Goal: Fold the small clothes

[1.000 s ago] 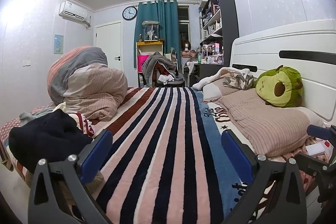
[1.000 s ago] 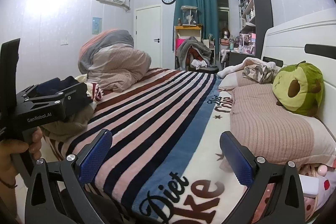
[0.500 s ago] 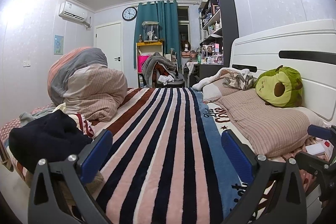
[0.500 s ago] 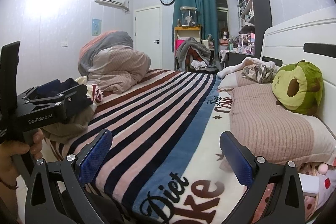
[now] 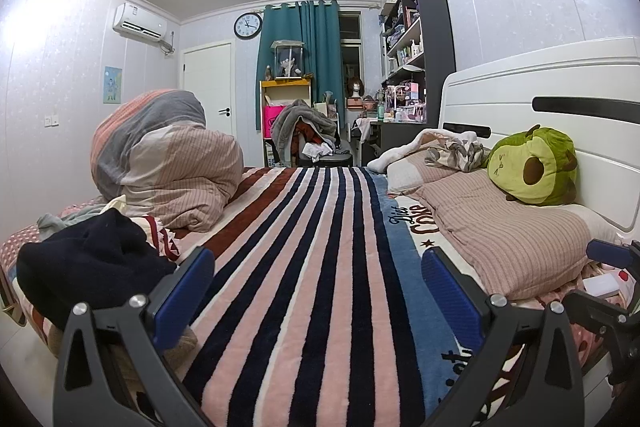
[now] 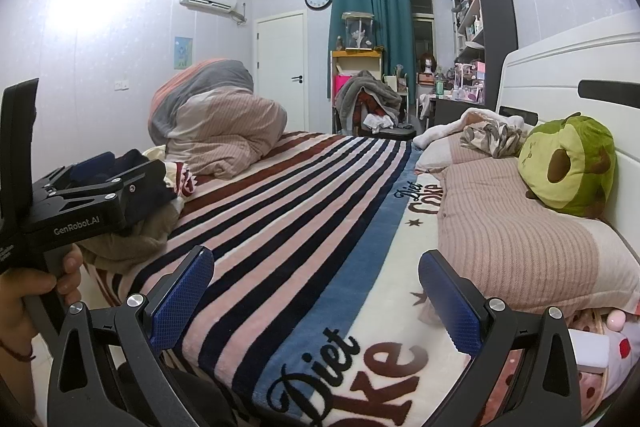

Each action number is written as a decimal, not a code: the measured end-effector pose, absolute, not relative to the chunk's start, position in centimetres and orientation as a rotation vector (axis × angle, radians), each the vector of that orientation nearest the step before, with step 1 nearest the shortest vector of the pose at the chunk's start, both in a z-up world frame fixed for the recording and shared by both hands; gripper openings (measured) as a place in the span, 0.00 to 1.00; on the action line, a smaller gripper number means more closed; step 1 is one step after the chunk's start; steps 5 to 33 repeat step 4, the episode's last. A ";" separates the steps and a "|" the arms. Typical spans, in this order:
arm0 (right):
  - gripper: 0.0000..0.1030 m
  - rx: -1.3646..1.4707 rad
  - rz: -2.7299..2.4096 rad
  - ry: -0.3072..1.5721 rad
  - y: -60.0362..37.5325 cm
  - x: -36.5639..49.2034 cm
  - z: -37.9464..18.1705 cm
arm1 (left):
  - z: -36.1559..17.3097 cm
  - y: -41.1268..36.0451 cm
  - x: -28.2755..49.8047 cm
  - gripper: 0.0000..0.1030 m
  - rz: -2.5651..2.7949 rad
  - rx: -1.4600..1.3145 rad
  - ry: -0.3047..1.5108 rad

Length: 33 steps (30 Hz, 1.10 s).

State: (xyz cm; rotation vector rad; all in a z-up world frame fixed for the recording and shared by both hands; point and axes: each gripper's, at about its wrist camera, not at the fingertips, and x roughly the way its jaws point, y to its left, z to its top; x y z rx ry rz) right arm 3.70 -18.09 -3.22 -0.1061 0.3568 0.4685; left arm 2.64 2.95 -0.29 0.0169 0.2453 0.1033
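Note:
A heap of small clothes with a dark navy garment (image 5: 88, 263) on top lies at the left edge of the striped blanket (image 5: 320, 267); in the right wrist view the heap (image 6: 132, 227) sits behind the other gripper's body. My left gripper (image 5: 318, 291) is open and empty, low over the near end of the blanket, the heap just left of its left finger. My right gripper (image 6: 316, 291) is open and empty over the blanket's "Diet Coke" print (image 6: 352, 367).
A bundled striped duvet (image 5: 168, 163) sits at the far left of the bed. Pillows (image 5: 500, 227) and a green plush (image 5: 532, 165) lie along the white headboard (image 5: 540, 87) on the right. A chair piled with clothes (image 5: 308, 135) and shelves stand beyond the bed.

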 end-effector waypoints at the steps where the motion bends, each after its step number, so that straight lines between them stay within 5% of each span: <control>1: 0.99 -0.106 0.468 0.357 -18.1 3.7 -3.2 | -0.3 2.9 2.6 0.99 0.100 0.018 0.246; 33: 0.99 -0.105 0.467 0.357 -18.1 3.7 -3.2 | -0.3 3.0 2.6 0.99 0.091 0.018 0.250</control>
